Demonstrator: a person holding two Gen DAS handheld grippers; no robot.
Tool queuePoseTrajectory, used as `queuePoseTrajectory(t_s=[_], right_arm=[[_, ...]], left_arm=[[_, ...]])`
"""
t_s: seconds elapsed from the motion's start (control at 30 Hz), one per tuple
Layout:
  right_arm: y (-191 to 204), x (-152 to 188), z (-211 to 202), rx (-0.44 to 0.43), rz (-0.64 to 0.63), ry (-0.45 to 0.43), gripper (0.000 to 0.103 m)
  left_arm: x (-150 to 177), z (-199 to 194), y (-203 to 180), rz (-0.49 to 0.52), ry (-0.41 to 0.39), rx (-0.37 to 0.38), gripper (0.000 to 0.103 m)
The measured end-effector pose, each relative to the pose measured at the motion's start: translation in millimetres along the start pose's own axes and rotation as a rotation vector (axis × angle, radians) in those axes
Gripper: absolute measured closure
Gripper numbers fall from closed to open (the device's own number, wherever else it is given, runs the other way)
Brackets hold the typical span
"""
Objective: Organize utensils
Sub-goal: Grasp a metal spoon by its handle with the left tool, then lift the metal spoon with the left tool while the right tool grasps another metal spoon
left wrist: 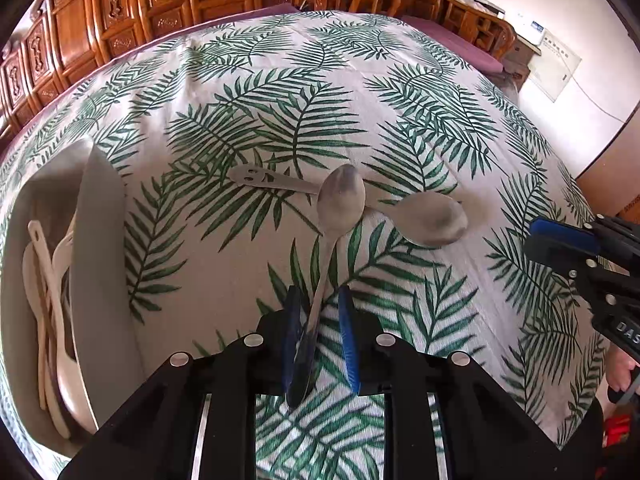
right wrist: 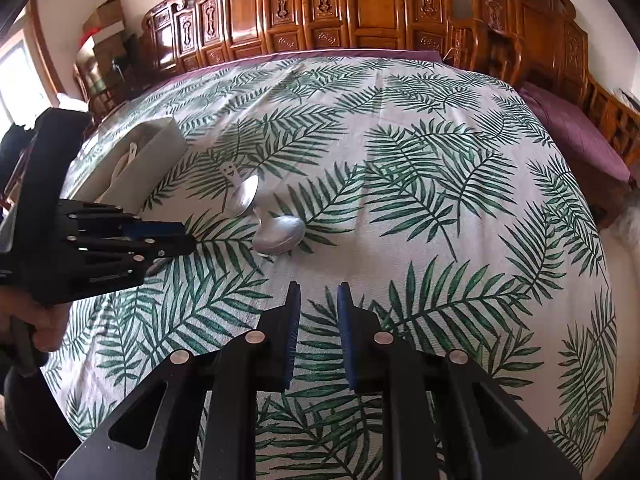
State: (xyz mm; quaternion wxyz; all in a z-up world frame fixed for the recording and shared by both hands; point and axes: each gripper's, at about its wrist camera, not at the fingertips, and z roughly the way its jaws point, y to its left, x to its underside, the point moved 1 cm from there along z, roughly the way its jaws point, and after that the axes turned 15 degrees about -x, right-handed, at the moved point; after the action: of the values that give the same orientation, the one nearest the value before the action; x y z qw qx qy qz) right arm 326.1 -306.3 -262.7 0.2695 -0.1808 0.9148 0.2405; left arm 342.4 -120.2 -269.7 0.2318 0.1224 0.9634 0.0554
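Two steel spoons lie crossed on the leaf-print cloth. The nearer spoon (left wrist: 342, 200) (right wrist: 246, 196) rests its bowl on the handle of the other spoon (left wrist: 434, 220) (right wrist: 280, 234), whose handle end has a smiley cut-out. My left gripper (left wrist: 320, 292) (right wrist: 191, 240) points down over the nearer spoon's handle. The handle runs between the blue pads and leans on the left pad, with a gap at the right pad. My right gripper (right wrist: 319, 288) (left wrist: 536, 238) hovers to the right of the spoons, its pads narrowly apart and empty.
A white organizer tray (left wrist: 100, 240) (right wrist: 160, 148) stands left of the spoons and holds several cream plastic utensils (left wrist: 44, 300). Carved wooden cabinets and chairs line the table's far edge. A person's hand (right wrist: 44, 324) grips the left tool.
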Motion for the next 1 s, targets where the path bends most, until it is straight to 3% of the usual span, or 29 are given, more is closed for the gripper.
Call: queuePoseTrajectory(t_s=[0.07, 0.47, 0.6, 1.0], right_arm=[[-0.8, -0.9, -1.9, -0.003, 0.001, -0.006, 0.082], [-1.0, -3.7, -5.4, 0.0, -0.003, -0.012, 0.082], [-0.3, -3.0, -4.3, 0.004, -0.005, -0.008, 0.082], [9.3, -5.8, 8.2, 0.0, -0.017, 0.009, 0.082]], left_arm=[[-3.1, 1.4, -1.2, -0.003, 0.007, 0.003, 0.093], [-13.6, 3.3, -15.5, 0.079, 0.017, -0.066, 0.094], [-14.1, 4.6, -11.8, 0.063, 0.019, -0.063, 0.1], [-0.7, -8.8, 9.1, 0.005, -0.016, -0.038, 0.101]])
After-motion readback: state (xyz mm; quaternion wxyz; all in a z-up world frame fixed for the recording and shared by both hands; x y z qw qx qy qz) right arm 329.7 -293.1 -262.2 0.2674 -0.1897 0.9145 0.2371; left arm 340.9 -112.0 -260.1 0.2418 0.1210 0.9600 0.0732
